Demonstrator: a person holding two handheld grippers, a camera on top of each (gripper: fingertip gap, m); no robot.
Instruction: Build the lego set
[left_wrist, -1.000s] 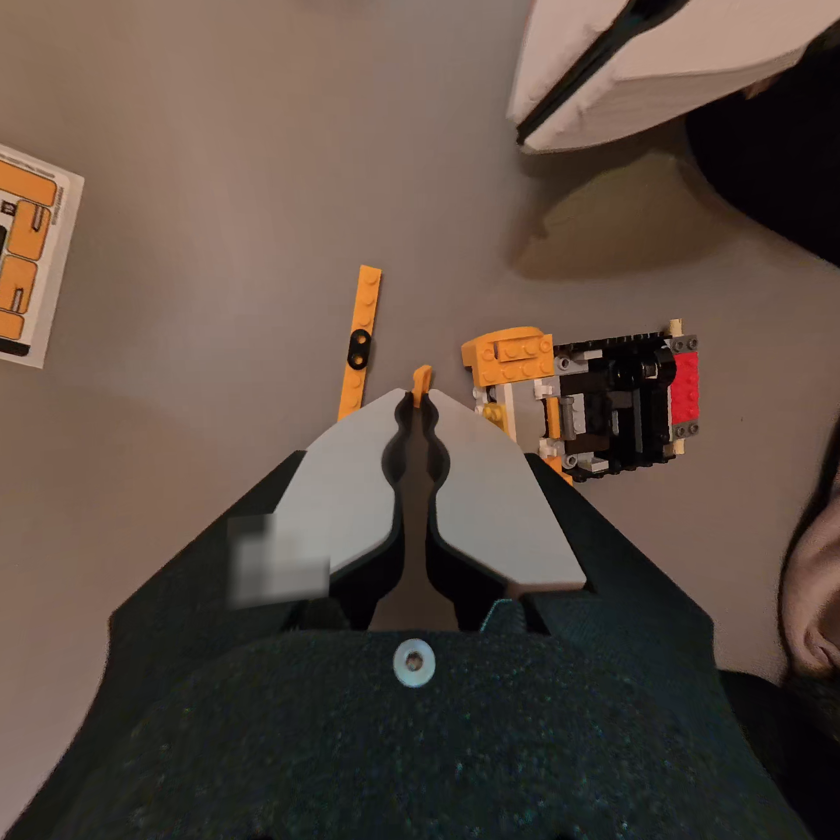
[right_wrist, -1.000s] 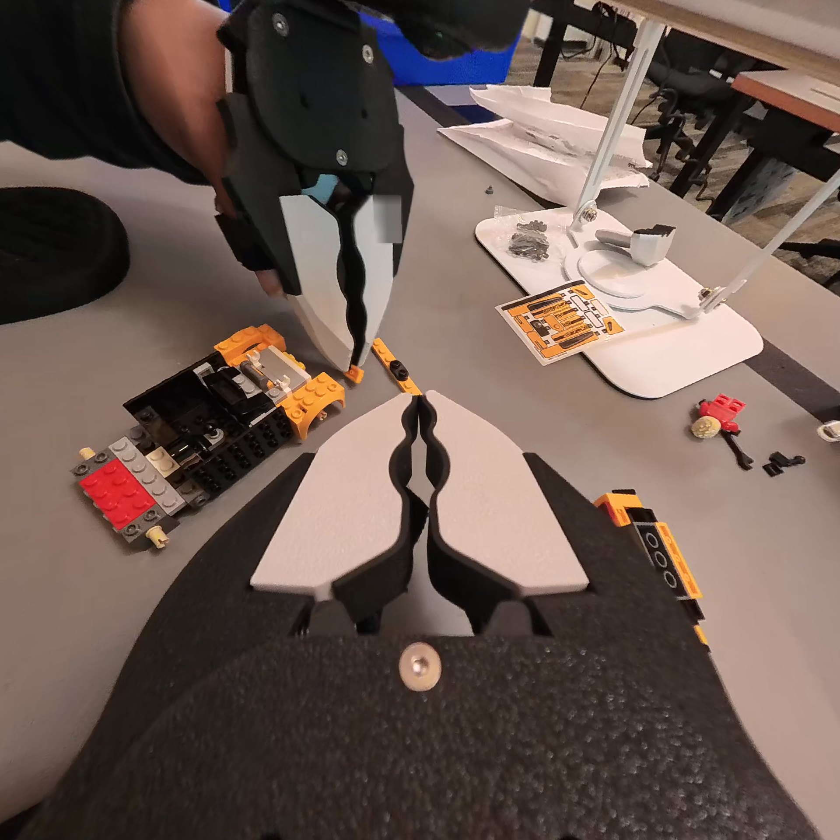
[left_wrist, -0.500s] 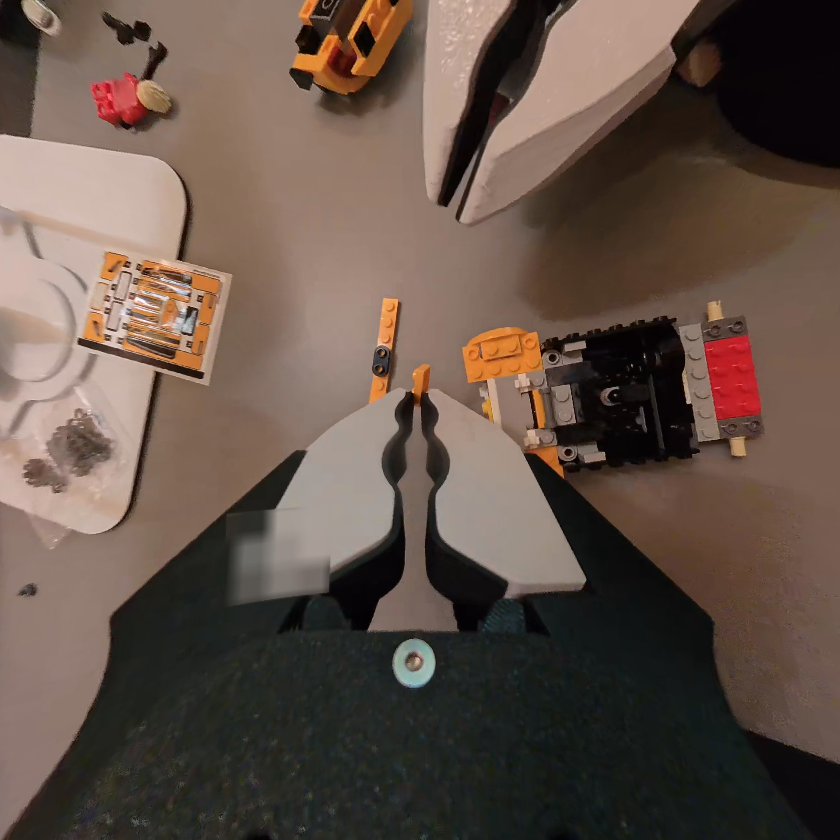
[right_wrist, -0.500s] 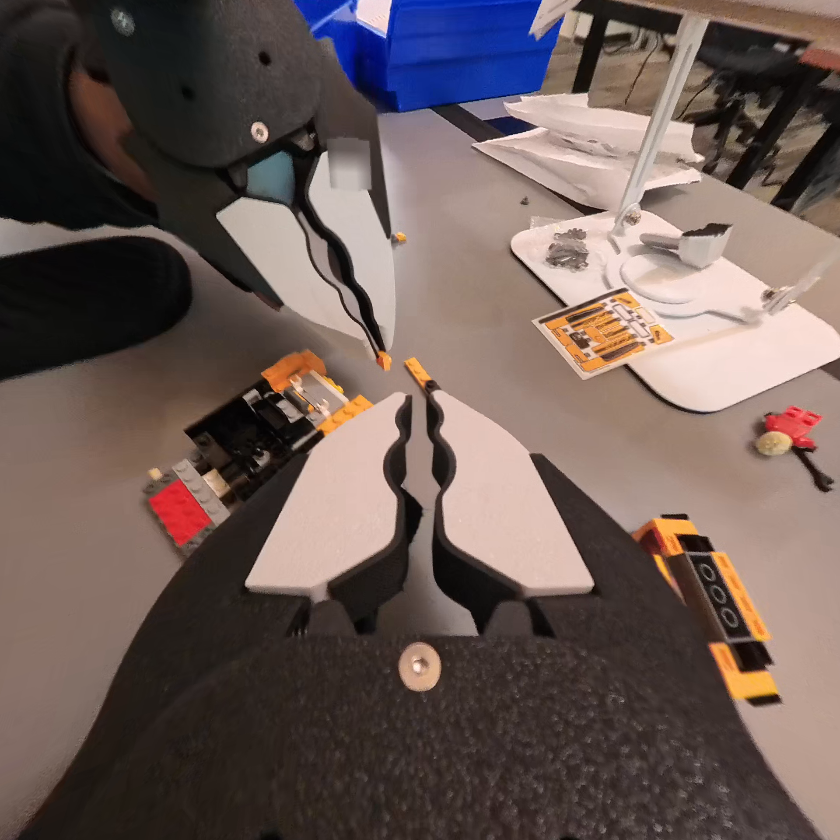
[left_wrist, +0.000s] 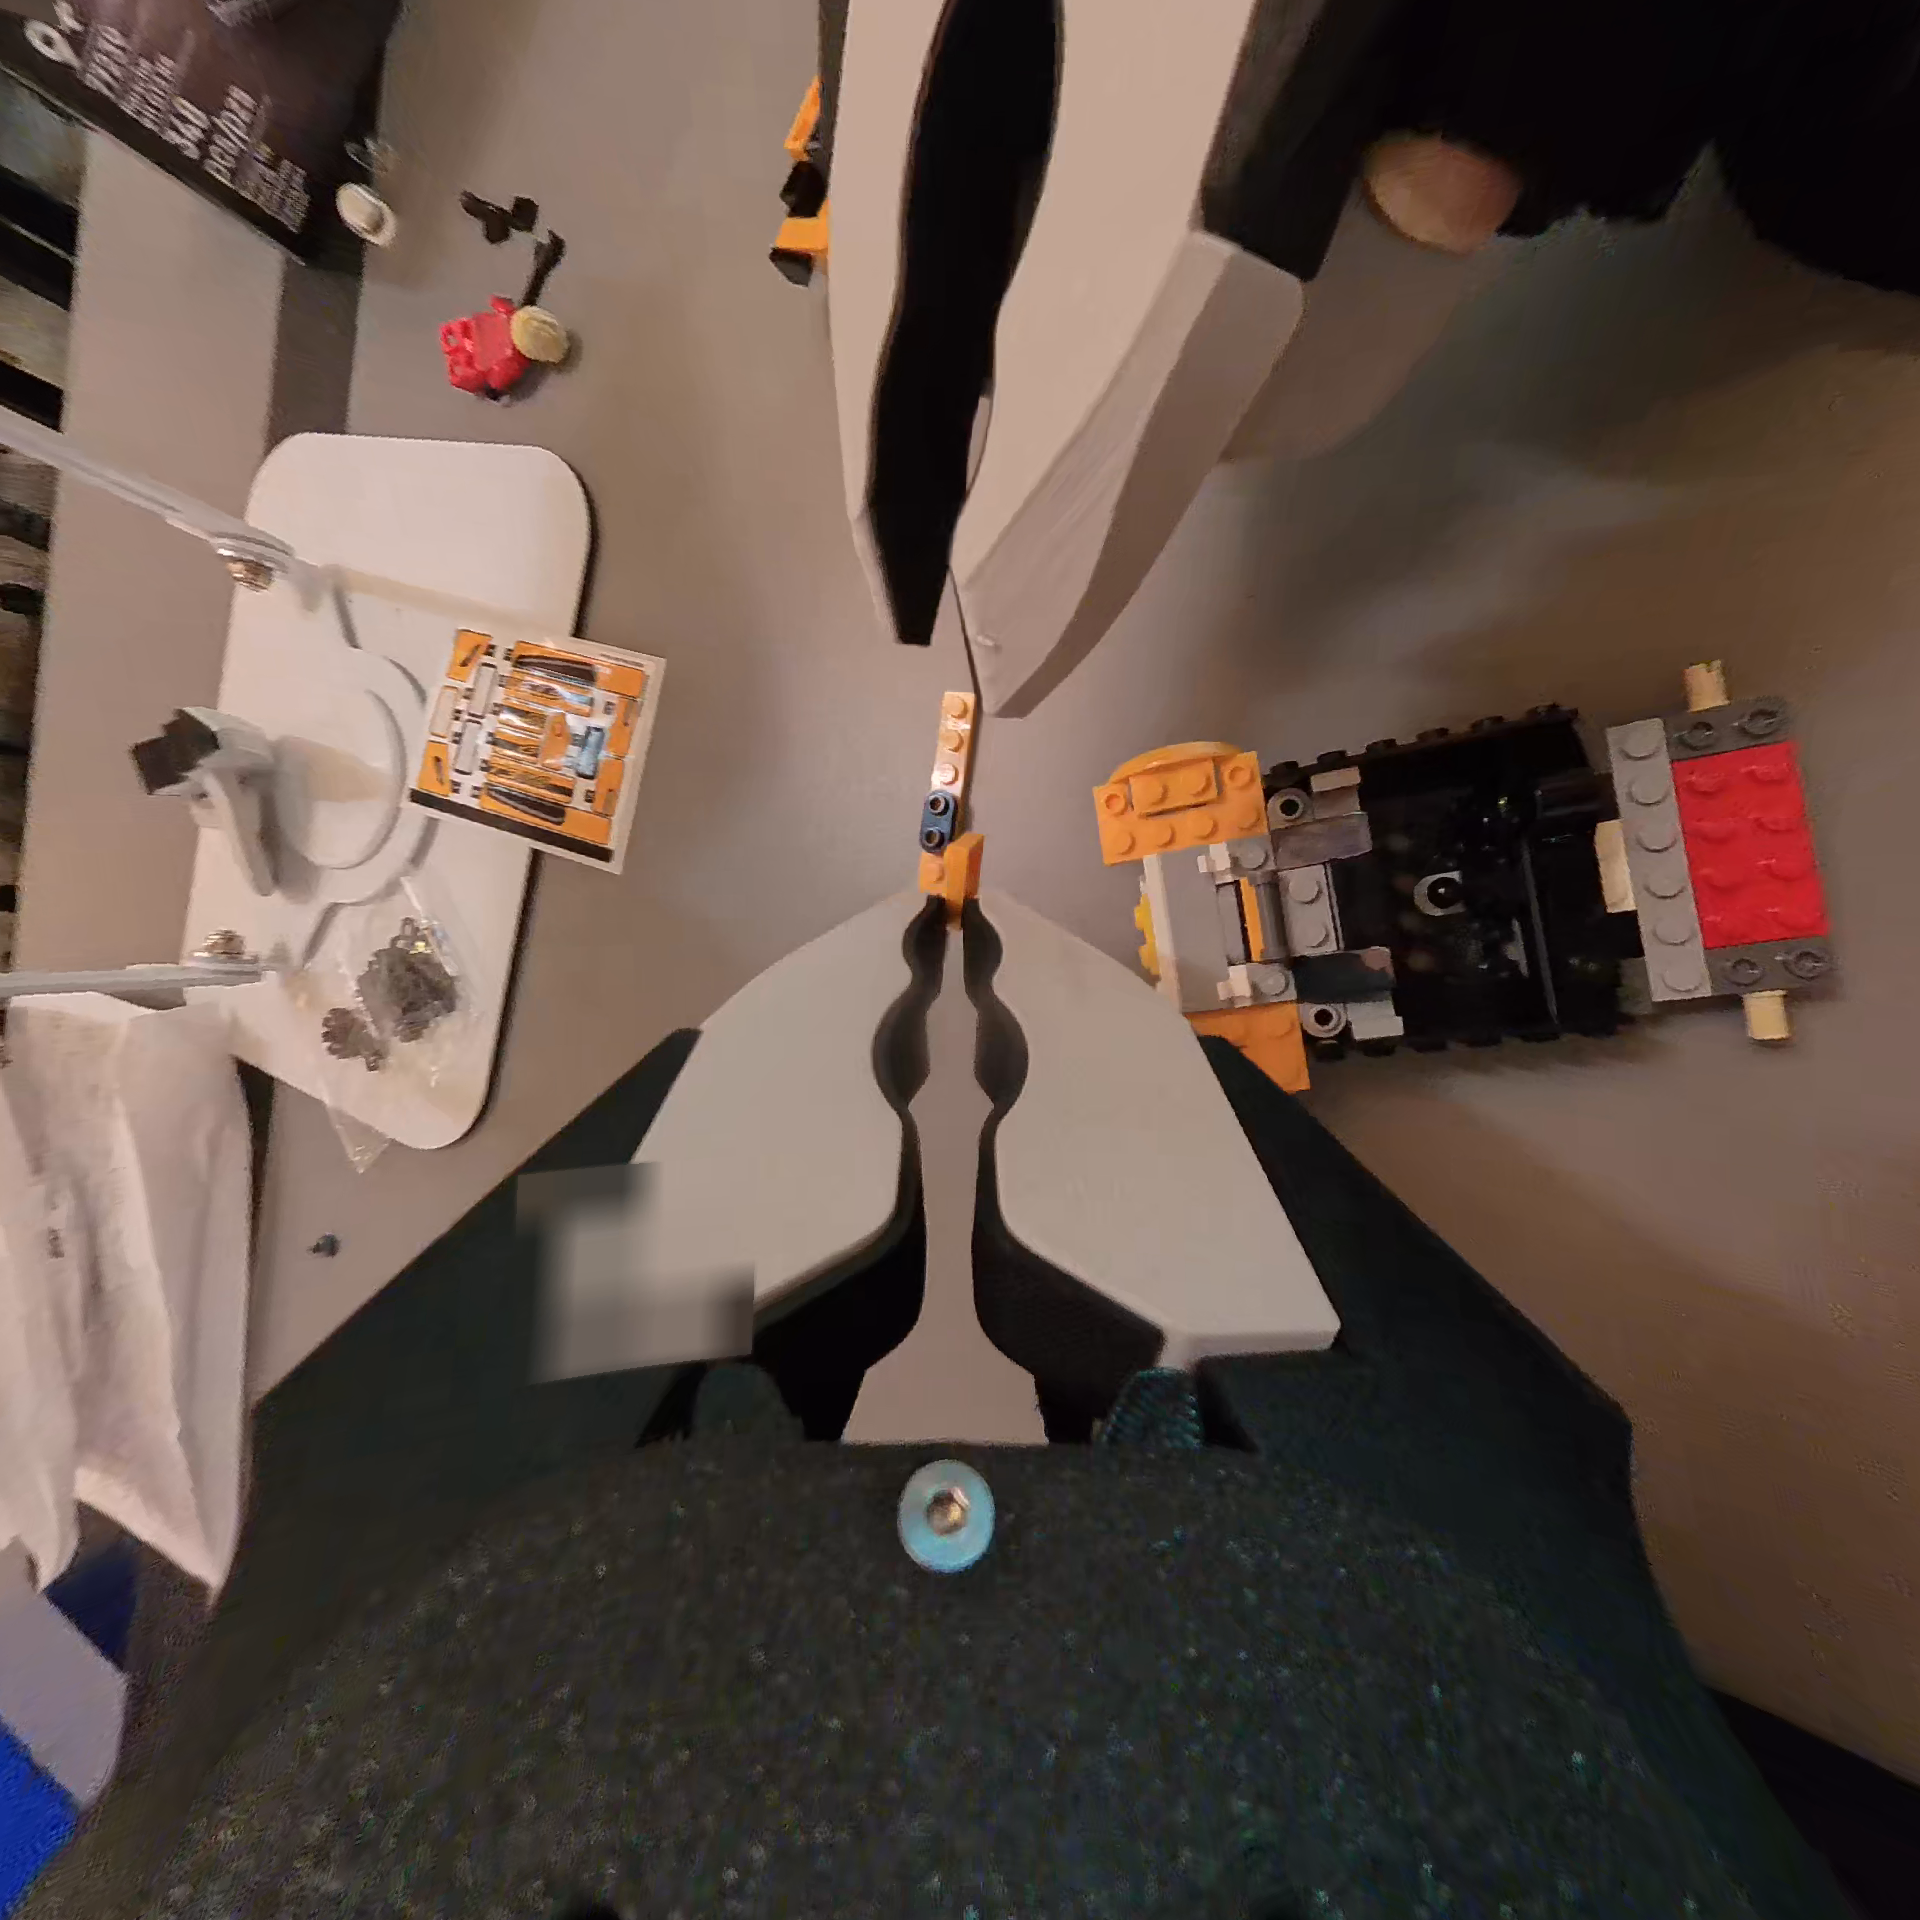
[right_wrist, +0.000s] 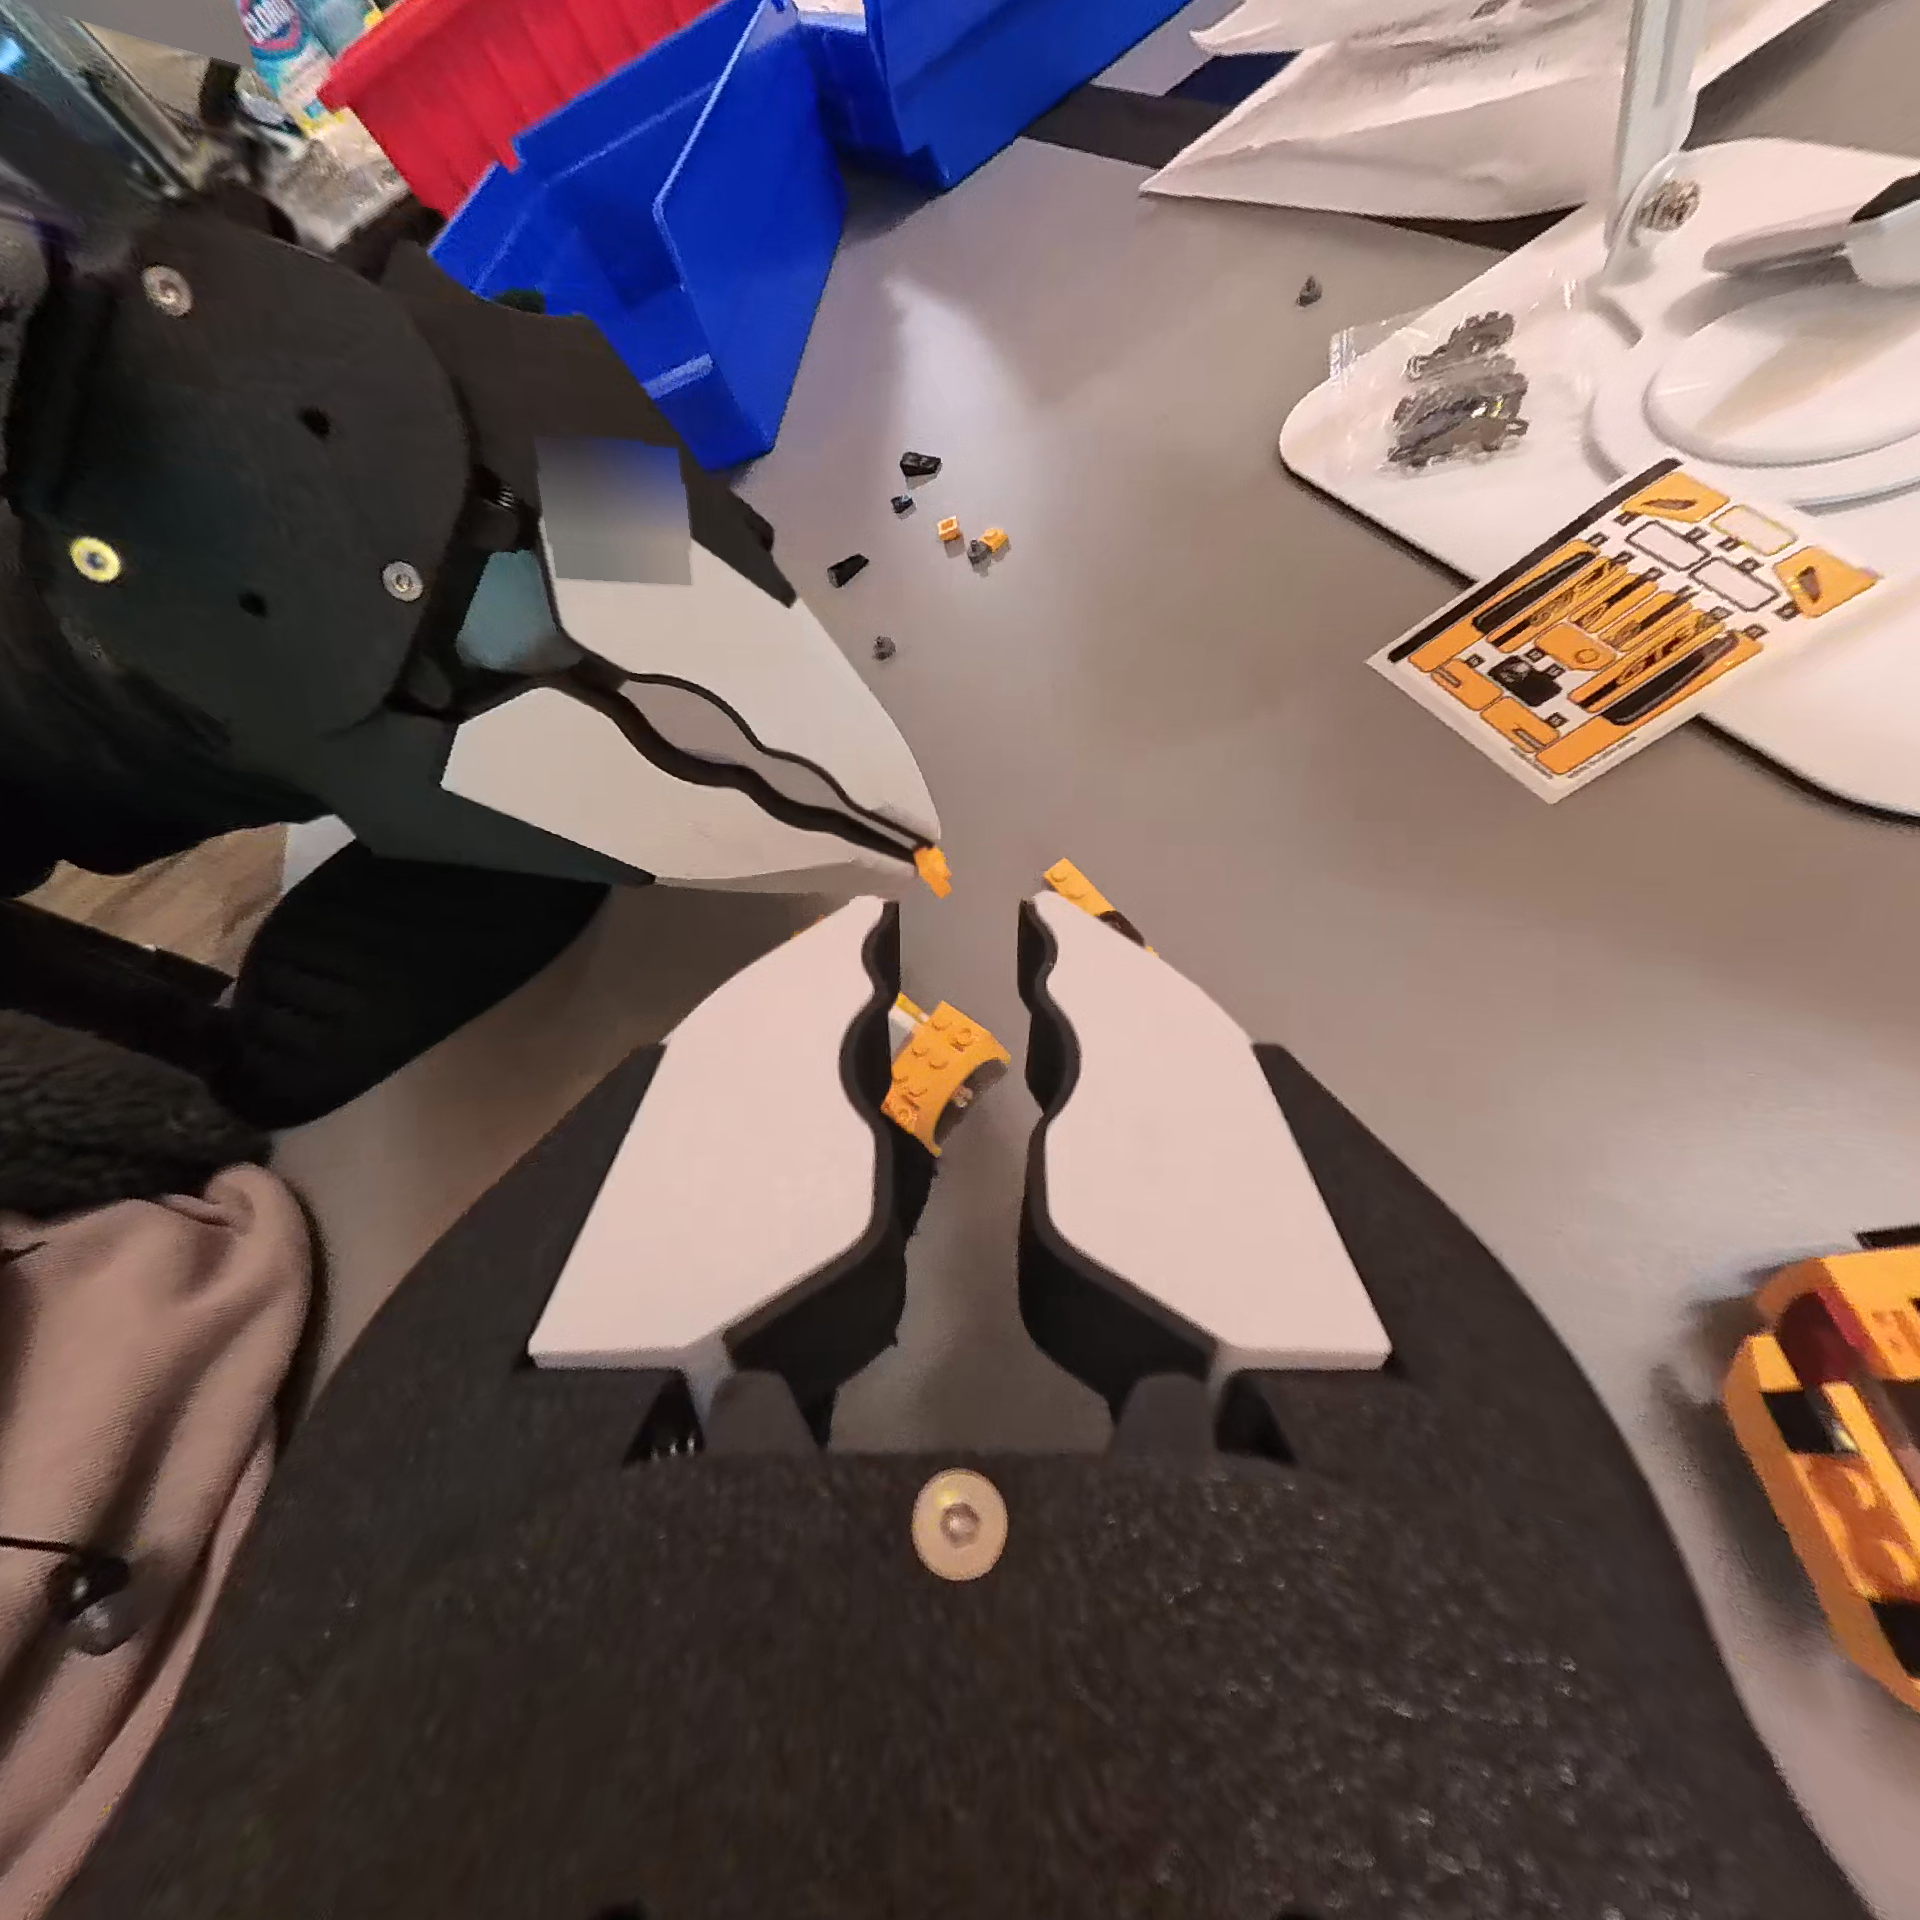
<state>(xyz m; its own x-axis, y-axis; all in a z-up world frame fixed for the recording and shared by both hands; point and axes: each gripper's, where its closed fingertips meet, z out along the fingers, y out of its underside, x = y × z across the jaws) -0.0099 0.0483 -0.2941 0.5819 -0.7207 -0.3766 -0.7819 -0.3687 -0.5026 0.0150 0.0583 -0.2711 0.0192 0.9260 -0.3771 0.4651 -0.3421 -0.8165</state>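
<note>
two grippers | left gripper (left_wrist: 948, 914) clenched small orange piece (left_wrist: 961, 864) | right gripper (right_wrist: 956, 914) released | piece light, stiff, slippery; best pinched by its flat sides

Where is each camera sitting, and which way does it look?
Left wrist view: on the left gripper, looking down at the table; its fingers pinch a small orange piece.
Right wrist view: on the right gripper, looking across the table; its fingers are apart.
Both show the orange strip, sticker sheet and each other's gripper.
</note>
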